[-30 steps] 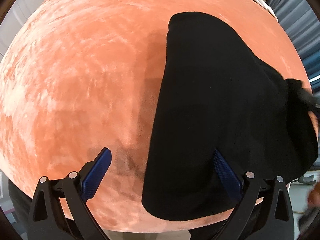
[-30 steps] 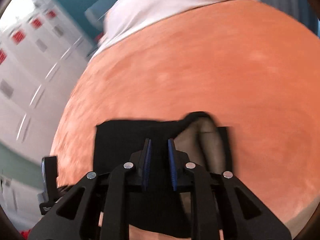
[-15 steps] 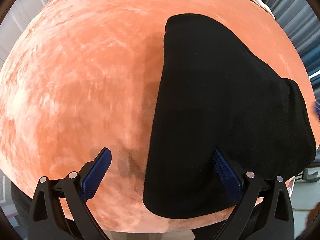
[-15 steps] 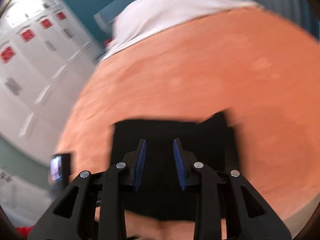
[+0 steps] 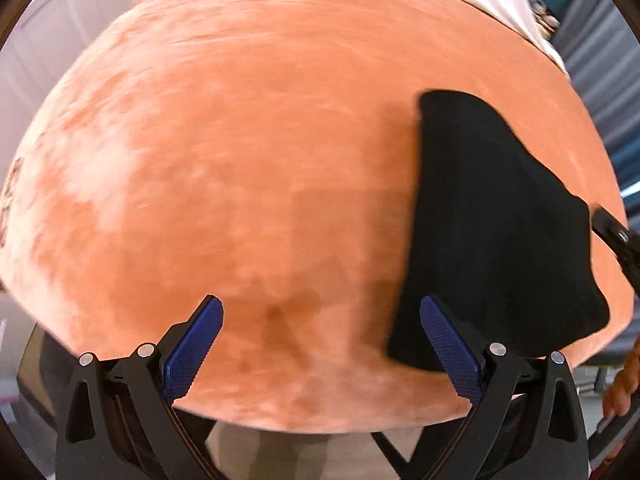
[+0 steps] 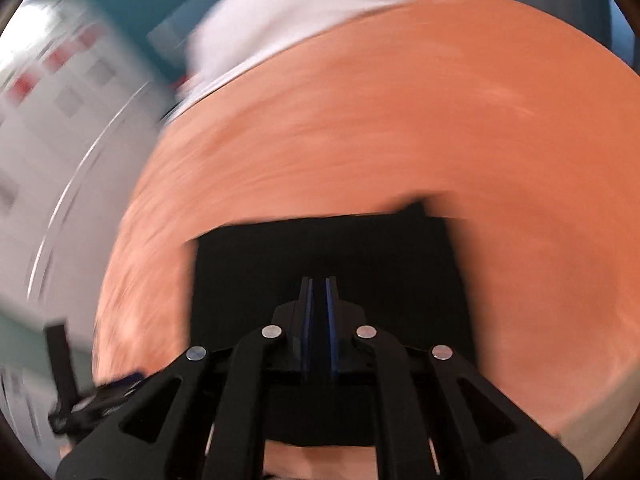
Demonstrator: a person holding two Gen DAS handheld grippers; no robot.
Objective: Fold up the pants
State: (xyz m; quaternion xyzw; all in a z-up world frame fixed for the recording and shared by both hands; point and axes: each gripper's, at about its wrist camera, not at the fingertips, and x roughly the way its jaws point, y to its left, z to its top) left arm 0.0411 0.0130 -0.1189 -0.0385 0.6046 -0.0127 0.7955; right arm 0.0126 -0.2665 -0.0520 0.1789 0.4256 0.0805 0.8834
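Note:
The black pants (image 5: 492, 216) lie folded into a flat block on the orange blanket (image 5: 240, 160), at the right in the left wrist view. My left gripper (image 5: 320, 340) is wide open and empty, just left of the pants near the bed's front edge. In the right wrist view the pants (image 6: 320, 252) lie right under and ahead of my right gripper (image 6: 319, 296), whose blue pads stand almost together with only a thin gap and nothing seen between them. The right gripper's tip also shows in the left wrist view (image 5: 612, 236).
A white sheet or pillow (image 6: 320, 8) lies at the far end of the bed. White cabinets (image 6: 48, 120) stand to the left, with a teal wall behind. Grey curtains (image 5: 600, 60) hang at the right. The bed's front edge runs just below the grippers.
My left gripper has swung left, so the pants now sit at the right of its view. My right gripper opened half a second ago, let go of the fabric, and has closed again.

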